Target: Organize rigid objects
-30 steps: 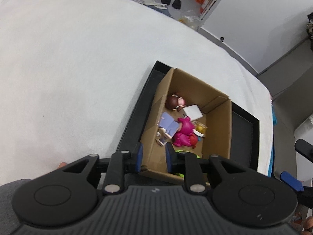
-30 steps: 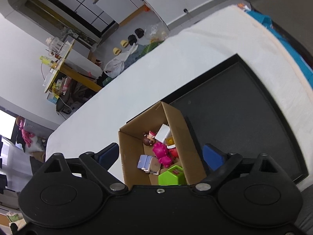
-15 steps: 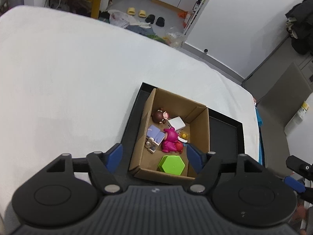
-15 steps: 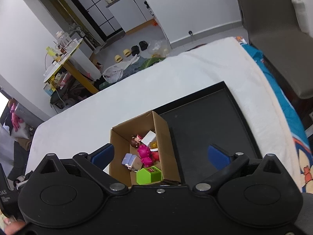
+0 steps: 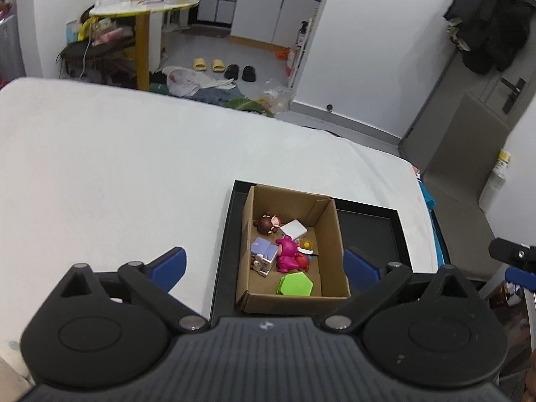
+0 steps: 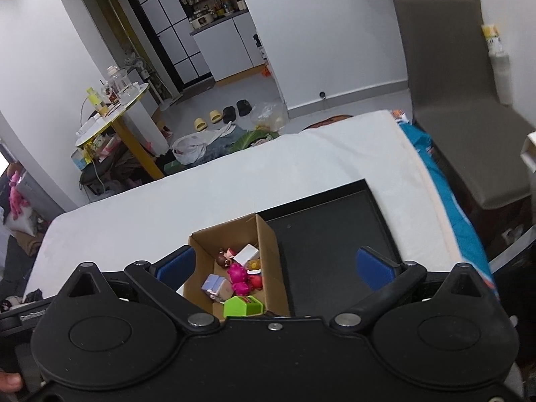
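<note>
My left claw (image 5: 264, 263) is opening, its jaws wide with nothing pressed between them; my right claw (image 6: 274, 264) also stands wide and empty. The cardboard box (image 5: 330, 234) sits lower centre in both views, on a black tray (image 5: 368, 227) on the white bed (image 5: 117, 167). A green hexagon block (image 5: 294, 284) lies at its near end, behind it a pink figure (image 5: 285, 254).

Matt brown cardboard box (image 5: 330, 231), glossy plastic toys (image 5: 286, 251), matt black tray (image 5: 368, 231), soft white cloth cover (image 5: 117, 167)
</note>
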The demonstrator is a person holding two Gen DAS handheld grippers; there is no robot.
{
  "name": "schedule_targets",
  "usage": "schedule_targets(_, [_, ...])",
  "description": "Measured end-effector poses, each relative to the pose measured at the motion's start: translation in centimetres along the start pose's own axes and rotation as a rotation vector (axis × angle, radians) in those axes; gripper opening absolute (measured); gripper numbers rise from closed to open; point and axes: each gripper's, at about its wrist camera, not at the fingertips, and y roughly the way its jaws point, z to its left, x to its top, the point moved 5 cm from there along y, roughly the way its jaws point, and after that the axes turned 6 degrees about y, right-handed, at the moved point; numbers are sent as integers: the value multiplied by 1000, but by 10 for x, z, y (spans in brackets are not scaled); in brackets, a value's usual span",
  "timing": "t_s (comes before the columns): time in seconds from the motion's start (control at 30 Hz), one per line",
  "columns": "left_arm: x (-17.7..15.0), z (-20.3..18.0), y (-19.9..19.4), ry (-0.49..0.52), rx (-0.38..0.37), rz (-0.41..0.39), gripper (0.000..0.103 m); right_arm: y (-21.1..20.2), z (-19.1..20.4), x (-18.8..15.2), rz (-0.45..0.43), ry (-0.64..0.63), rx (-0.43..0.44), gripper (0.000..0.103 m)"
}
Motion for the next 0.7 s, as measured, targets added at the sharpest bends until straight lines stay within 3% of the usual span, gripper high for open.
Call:
schedule_targets(0.4, [0, -15, -52, 36, -4, -76, 102, -47, 10, 2, -64, -108, -26, 103])
schedule_targets(0.57, [-5, -23, -67, 43, 3, -109, 102, -60, 16, -2, -88, -194, -78, 103])
schedule_targets(0.7, [-13, -30, -82, 80, 28, -131, 102, -70, 13, -5, -83, -152, -32, 103])
